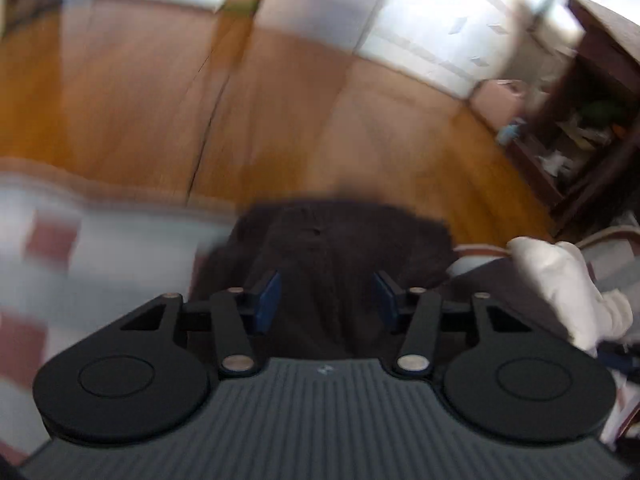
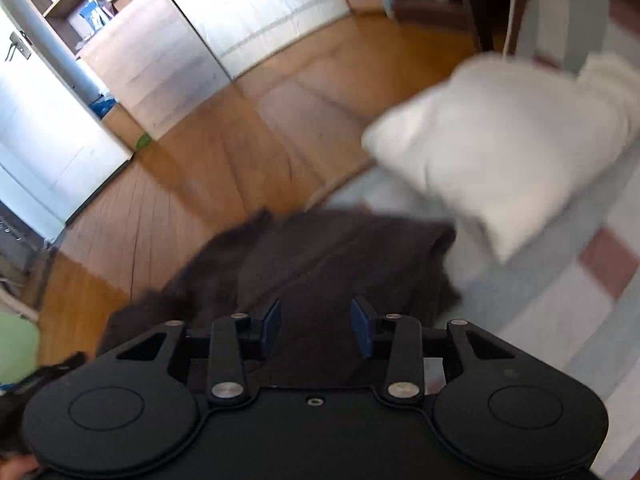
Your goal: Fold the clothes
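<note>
A dark brown garment (image 1: 332,248) lies on a bed with a grey and red checked cover (image 1: 60,248), close to the bed's edge. My left gripper (image 1: 328,300) hovers over it, its blue pads (image 1: 269,300) wide apart and nothing between them. In the right wrist view the same dark garment (image 2: 320,256) spreads ahead, partly hanging past the bed edge. My right gripper (image 2: 316,330) stands open above it, its pads (image 2: 362,328) apart. Both views are blurred by motion.
A white folded garment or pillow (image 2: 504,152) lies on the checked cover (image 2: 560,292) to the right, also seen as a white bundle (image 1: 560,284). Wooden floor (image 1: 200,100) lies beyond the bed. A dark wooden shelf (image 1: 592,120) stands at right. A doorway (image 2: 132,52) opens at left.
</note>
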### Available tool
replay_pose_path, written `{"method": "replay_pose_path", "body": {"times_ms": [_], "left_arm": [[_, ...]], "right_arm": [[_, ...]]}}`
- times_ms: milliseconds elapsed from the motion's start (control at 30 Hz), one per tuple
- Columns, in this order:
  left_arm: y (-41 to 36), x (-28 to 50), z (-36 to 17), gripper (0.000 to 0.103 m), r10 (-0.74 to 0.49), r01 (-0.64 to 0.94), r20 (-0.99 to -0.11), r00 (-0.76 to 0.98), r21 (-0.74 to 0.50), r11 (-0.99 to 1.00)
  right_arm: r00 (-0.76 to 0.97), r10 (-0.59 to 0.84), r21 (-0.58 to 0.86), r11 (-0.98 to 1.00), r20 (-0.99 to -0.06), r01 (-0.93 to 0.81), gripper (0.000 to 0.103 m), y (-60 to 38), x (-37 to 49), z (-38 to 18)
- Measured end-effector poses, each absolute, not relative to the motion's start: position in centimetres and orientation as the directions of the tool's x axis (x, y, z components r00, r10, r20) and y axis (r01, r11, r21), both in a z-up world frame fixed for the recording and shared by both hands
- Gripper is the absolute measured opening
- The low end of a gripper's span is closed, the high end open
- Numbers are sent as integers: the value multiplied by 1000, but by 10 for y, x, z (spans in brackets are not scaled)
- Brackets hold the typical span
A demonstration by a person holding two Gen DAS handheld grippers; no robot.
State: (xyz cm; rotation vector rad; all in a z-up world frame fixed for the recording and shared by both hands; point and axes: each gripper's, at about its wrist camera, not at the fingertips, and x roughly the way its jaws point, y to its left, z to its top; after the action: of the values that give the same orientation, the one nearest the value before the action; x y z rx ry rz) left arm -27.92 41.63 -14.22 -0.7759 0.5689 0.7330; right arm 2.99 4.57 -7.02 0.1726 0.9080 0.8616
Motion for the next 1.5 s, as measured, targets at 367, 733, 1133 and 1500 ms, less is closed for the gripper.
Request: {"method": "replay_pose_path", "body": {"times_ms": [367,733,1133,1500], "left_arm": [[454,-272,-145,51,413,-763,-660,627,-414,496],[464,-278,-164,58,339,-719,-654,676,-485,498],[457,-265,-169,16,285,-655,-625,726,-505,562],[384,-276,-91,4,342,-462,-336,878,-402,791]], "right_arm": [[187,649,467,690,-737,-553,55,101,40,-123],[214,534,187,598,-818,-779,74,218,52,-143],[590,514,-83,707,-623,-703,4,176,-24,-100],[699,557,-126,735,-449,-667,3,132,-48,-16]]}}
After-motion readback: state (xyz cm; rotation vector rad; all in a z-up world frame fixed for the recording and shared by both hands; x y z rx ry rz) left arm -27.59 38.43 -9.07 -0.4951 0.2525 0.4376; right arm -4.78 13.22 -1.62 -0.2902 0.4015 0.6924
